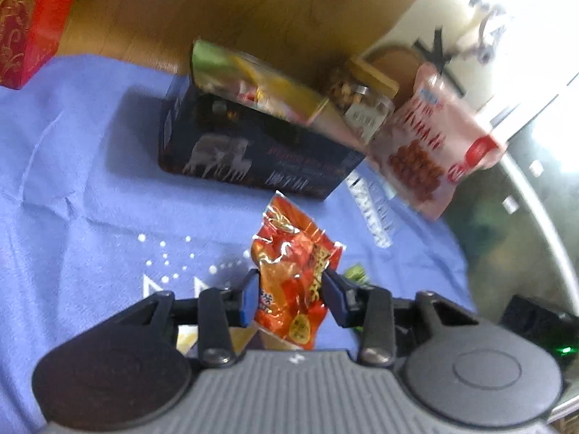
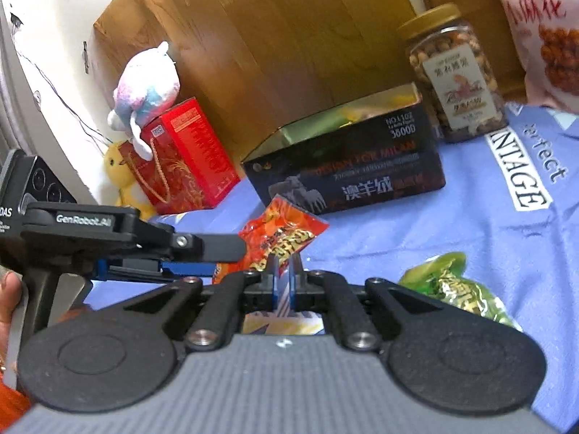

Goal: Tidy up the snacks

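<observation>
My left gripper (image 1: 291, 289) is shut on a crinkly red snack packet (image 1: 289, 253), its blue pads pressing on both sides. The packet hangs above the blue cloth (image 1: 90, 181). In the right wrist view the same red packet (image 2: 282, 235) sticks out of the left gripper (image 2: 231, 253), which comes in from the left. My right gripper (image 2: 284, 271) sits just below and in front of it, shut, with nothing visible between its pads. Behind the packet stands an open dark box (image 1: 253, 159) (image 2: 347, 177) with snack packs in it.
A green packet (image 2: 456, 289) lies on the cloth at the right. A nut jar (image 2: 456, 76) and a pink snack bag (image 2: 542, 29) stand behind the box. At the left are a red gift bag (image 2: 181, 155) and plush toys (image 2: 144, 83). A hand (image 2: 9, 296) holds the left gripper's handle.
</observation>
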### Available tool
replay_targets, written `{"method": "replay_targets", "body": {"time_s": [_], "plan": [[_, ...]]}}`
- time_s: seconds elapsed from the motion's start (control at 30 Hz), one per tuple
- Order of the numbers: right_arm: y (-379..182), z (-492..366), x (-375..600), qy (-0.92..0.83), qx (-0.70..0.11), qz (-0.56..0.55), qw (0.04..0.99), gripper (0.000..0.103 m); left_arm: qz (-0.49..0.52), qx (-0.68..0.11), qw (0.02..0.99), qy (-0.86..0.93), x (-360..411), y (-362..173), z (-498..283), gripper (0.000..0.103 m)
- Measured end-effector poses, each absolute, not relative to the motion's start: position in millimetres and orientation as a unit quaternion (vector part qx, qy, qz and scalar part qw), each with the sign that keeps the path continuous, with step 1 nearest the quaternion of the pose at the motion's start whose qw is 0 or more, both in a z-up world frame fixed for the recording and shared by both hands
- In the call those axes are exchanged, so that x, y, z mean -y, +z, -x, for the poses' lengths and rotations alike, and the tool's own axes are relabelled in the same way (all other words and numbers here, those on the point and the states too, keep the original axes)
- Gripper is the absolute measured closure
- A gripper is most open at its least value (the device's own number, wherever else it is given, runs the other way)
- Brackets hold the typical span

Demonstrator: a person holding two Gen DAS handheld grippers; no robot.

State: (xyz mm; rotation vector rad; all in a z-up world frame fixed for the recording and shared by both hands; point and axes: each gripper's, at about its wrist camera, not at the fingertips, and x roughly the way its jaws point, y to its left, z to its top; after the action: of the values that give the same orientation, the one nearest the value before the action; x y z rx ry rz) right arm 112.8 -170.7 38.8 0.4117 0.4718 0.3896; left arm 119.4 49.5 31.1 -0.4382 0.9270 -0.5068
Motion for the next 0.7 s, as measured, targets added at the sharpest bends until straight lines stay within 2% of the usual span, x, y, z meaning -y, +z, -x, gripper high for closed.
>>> {"method": "replay_targets", "body": {"time_s": [0.1,0.2,0.27,0.37,0.5,0.53,0.57,0.6,0.67,0.7], "plan": [[29.1,-119.1,165.9,0.162,-0.257,-0.178,0.936,0.088,0.19,-0.463,0.836,-0.226,-48.3,20.3,-124.1,0.06],[19.2,-112.3,172.7,0.14,-0.276,-0.184,0.933,0.084,0.216,-0.439,0.838,-0.242,-72.1,27.6,-109.5,0.06],[18.9,-95.2,174.2,0.169,-0.268,-0.191,0.929,0.082,0.221,-0.426,0.845,-0.236,-89.1,32.3,-96.0,0.059],[19.1,-69.1,154.9,0.233,-0.268,-0.141,0.924,0.075,0.236,-0.42,0.846,-0.227,-108.9,32.7,-77.2,0.059],[11.5,-56.2,127.3,0.279,-0.286,-0.104,0.911,0.073,0.253,-0.422,0.842,-0.222,-118.3,26.9,-67.5,0.058],[9.7,-56.8,120.3,0.274,-0.28,-0.088,0.916,0.074,0.255,-0.424,0.841,-0.222,-119.0,24.8,-67.0,0.058],[10.3,-58.0,114.2,0.27,-0.273,-0.078,0.92,0.08,0.257,-0.424,0.84,-0.219,-119.1,23.7,-66.3,0.058],[10.9,-61.0,110.9,0.267,-0.274,-0.076,0.921,0.09,0.259,-0.424,0.841,-0.217,-118.1,23.6,-65.2,0.059],[12.4,-63.3,108.3,0.272,-0.277,-0.073,0.919,0.098,0.26,-0.422,0.841,-0.217,-117.6,25.3,-63.0,0.058],[13.3,-60.6,107.4,0.267,-0.273,-0.058,0.922,0.099,0.26,-0.421,0.841,-0.218,-116.7,25.8,-62.2,0.058]]}}
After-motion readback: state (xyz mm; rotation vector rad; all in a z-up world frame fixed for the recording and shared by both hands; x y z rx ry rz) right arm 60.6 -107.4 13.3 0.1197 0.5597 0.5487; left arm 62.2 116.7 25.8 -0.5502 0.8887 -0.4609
